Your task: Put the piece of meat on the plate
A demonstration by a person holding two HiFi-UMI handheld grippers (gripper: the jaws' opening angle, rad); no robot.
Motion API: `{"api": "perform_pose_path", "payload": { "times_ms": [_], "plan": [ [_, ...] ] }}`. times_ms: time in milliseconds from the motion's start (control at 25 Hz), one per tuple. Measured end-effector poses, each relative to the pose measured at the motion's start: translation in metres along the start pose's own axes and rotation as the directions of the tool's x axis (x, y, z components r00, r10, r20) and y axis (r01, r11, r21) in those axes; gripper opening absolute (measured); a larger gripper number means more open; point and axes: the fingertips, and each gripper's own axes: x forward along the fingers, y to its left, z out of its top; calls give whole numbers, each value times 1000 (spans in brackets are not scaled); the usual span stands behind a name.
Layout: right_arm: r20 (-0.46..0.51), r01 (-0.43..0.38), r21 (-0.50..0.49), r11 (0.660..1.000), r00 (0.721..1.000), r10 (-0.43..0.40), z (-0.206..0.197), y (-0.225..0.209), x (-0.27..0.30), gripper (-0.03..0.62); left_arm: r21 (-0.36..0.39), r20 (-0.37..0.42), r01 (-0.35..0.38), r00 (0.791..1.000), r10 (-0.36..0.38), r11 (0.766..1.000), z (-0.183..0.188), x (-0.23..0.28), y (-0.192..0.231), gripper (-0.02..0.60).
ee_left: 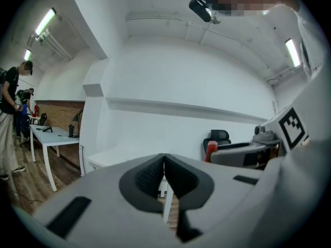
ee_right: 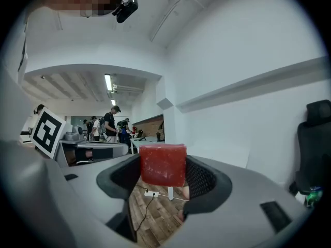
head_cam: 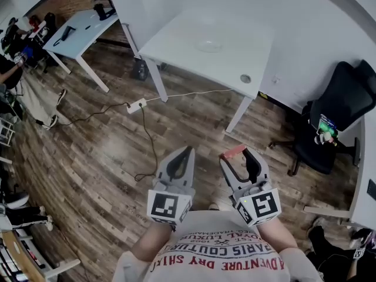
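The person's shirt point(head_cam: 223, 251) is at the very bottom of the head view. Right in front of it are the two grippers, side by side, up over the floor.

The left gripper point(head_cam: 189, 150) has its jaws pressed together, with nothing between them. The right gripper point(head_cam: 239, 155) has its jaws clamped on the piece of meat point(ee_right: 163, 164). The meat is a red block held at the tips of the jaws. So it is up in the air, well apart from the plate.

Below the grippers is the floor point(head_cam: 100, 157), made of brown wood. A white power strip point(head_cam: 136, 106) lies on it, with thin cables running off both ways.

Further away stands the white desk point(head_cam: 176, 43). The plate point(head_cam: 210, 44) sits on top of it, near the middle. It is pale and hard to see. A black chair point(head_cam: 338, 104) stands on the floor to the right of this desk.

Far off on the left there is the other desk point(head_cam: 82, 28) with some dark things on it. People are near it.
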Motion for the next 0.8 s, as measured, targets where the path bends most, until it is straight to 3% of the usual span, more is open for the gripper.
{"api": "perform_pose_path", "payload": {
  "times_ms": [440,600,720,800],
  "plan": [
    [-19,74,45,996,997,-73,10,40,145,276,17,8,69,998,-69,997,15,34,156,8],
    [22,71,62,996,997,-73,24,58,178,276,8,1,86,996,-86,996,17,38,195,6],
    [-1,85,65,994,996,-85,24,64,204,276,3,1,97,995,-97,995,16,42,219,6],
    [-28,72,119,990,997,-69,20,66,217,276,-30,-8,102,995,-102,994,11,44,230,6]
  ]
}}
